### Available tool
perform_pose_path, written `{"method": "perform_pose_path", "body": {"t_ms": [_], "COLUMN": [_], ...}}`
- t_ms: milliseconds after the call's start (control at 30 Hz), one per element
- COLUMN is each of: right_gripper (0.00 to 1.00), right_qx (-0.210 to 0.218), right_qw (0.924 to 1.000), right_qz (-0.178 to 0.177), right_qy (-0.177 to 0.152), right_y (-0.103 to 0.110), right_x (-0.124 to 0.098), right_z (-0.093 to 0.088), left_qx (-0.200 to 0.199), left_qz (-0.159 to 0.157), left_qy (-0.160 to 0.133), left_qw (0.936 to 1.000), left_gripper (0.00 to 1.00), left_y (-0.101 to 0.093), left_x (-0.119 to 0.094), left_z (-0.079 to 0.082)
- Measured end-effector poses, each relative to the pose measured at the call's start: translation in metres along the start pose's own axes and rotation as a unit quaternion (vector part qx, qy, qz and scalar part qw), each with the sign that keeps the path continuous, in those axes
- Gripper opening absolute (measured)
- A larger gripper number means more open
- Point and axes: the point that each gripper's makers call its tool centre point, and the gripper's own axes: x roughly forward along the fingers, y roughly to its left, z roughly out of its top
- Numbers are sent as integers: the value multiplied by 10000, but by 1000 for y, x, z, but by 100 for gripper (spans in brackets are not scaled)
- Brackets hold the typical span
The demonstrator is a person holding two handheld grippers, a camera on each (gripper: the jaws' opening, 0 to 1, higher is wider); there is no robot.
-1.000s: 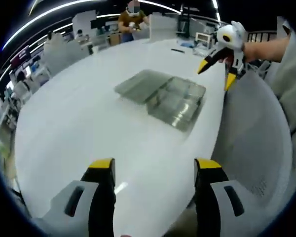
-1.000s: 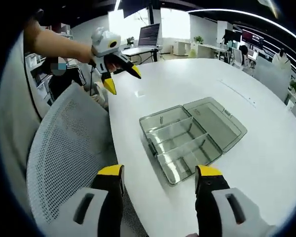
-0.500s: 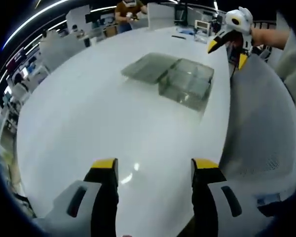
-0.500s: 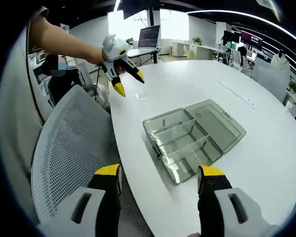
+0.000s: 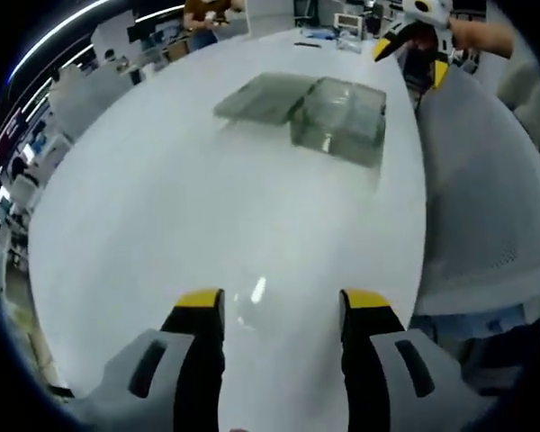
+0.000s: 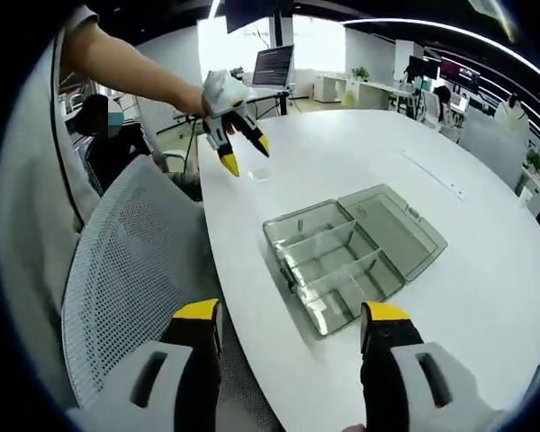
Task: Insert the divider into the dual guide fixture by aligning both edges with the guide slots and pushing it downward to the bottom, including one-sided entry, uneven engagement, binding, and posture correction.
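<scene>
Clear smoky-plastic compartment box with open hinged lid (image 6: pixel 353 259), on the white table (image 6: pixel 342 162) at your right gripper's (image 6: pixel 291 317) 12 o'clock: light, rigid, slick—grip dividers by top edges; both grippers, left (image 5: pixel 268 306) included, gape empty.

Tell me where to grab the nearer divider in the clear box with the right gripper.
Probably its top edge, mid-length, from straight above. The divider stands upright across the box, ends against the side walls, so only that thin top edge is free for the open right gripper to straddle.
</scene>
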Motion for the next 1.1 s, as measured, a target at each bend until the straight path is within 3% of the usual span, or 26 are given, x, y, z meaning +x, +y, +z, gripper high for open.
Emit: {"method": "perform_pose_path", "body": {"t_ms": [667,1100], "right_gripper": [59,58], "right_qx": [103,154], "right_qw": [9999,9996], "right_qz": [-115,-189], "right_qy": [67,114], "right_y": [3,5], "right_x": [-5,-7], "right_z": [-4,-6], "left_qx": [706,937], "left_qz": [-544,-811], "left_qy": [444,605], "left_qw": [9950,9904], "left_gripper": [43,42], "left_y": [4,3], "left_x": [20,29], "left_z": [-13,-16]}}
